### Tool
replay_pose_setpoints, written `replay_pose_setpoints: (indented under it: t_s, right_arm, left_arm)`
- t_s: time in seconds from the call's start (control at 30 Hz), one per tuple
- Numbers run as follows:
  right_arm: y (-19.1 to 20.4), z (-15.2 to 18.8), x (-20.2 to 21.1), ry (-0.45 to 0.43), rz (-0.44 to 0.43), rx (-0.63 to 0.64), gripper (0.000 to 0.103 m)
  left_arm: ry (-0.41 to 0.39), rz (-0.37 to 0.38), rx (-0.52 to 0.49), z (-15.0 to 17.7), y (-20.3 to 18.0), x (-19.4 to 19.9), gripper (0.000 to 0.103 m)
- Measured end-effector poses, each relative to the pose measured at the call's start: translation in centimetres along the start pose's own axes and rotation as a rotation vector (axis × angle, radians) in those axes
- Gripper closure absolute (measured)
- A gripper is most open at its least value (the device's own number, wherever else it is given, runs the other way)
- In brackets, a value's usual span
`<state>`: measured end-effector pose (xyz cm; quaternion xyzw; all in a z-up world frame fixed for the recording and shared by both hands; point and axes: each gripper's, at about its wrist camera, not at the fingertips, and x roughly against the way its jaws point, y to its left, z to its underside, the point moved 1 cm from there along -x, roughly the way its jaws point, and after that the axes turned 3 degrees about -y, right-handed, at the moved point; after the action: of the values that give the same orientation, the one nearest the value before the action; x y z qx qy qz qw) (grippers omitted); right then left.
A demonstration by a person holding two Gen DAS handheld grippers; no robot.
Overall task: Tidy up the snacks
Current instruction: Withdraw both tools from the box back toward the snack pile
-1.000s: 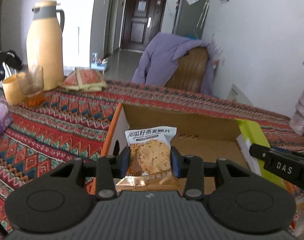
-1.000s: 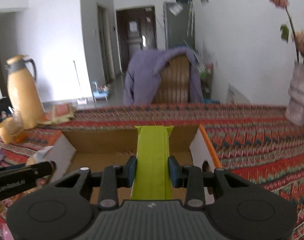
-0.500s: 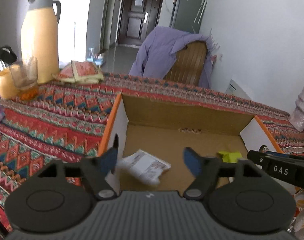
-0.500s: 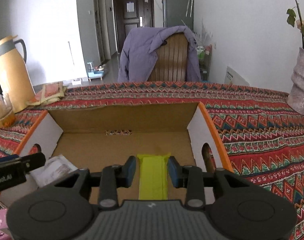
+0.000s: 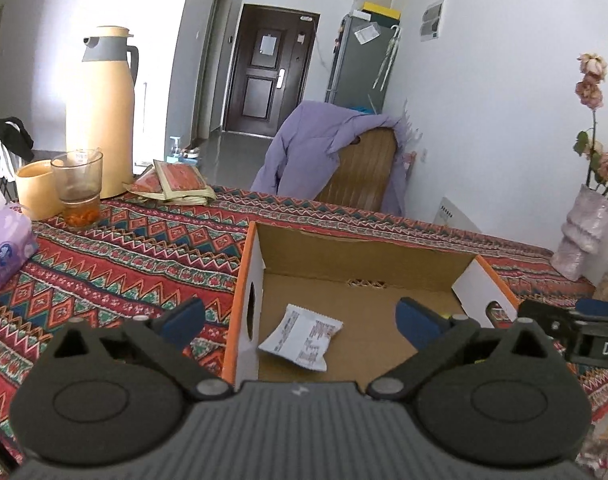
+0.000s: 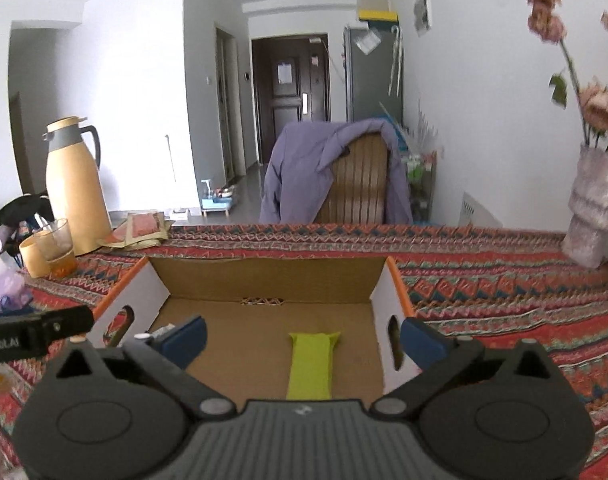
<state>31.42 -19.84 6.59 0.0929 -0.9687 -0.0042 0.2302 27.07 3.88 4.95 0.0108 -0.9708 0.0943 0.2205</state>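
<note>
Both grippers, left (image 5: 299, 316) and right (image 6: 301, 336), jaws just opened wide, nothing between. Box (image 5: 368, 248) on patterned tablecloth (image 5: 115, 248); chair (image 6: 360, 180), door (image 6: 287, 92) beyond.

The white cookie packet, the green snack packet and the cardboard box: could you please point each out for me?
white cookie packet (image 5: 301, 338), left wrist view, middle of its printed back.
green snack packet (image 6: 312, 364), right wrist view, middle of its flat face.
cardboard box (image 6: 263, 282), right wrist view, inner far wall.
</note>
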Motion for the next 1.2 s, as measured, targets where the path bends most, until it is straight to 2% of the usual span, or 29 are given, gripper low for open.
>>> replay_pose_setpoints:
  t_s: [0.3,0.6,0.9,1.2]
  right_arm:
    - [-2.0,3.3,5.4,-0.031,0.025,-0.008,0.0]
    - [-3.2,6.7,9.7,-0.066,0.03,-0.044,0.0]
    - [-3.2,9.9,11.3,-0.057,0.025,-0.036,0.0]
    - [-3.8,12.2,10.9,-0.028,0.038,-0.058,0.0]
  left_arm:
    - [0.005,0.023,-0.032,2.7,0.5,3.9,0.0]
    - [-0.022,0.062,-0.055,5.7,-0.2,7.5,0.0]
    - [-0.015,0.065,-0.068,9.5,-0.3,9.4,0.0]
    - [-0.031,0.036,-0.086,11.5,-0.4,8.8,0.0]
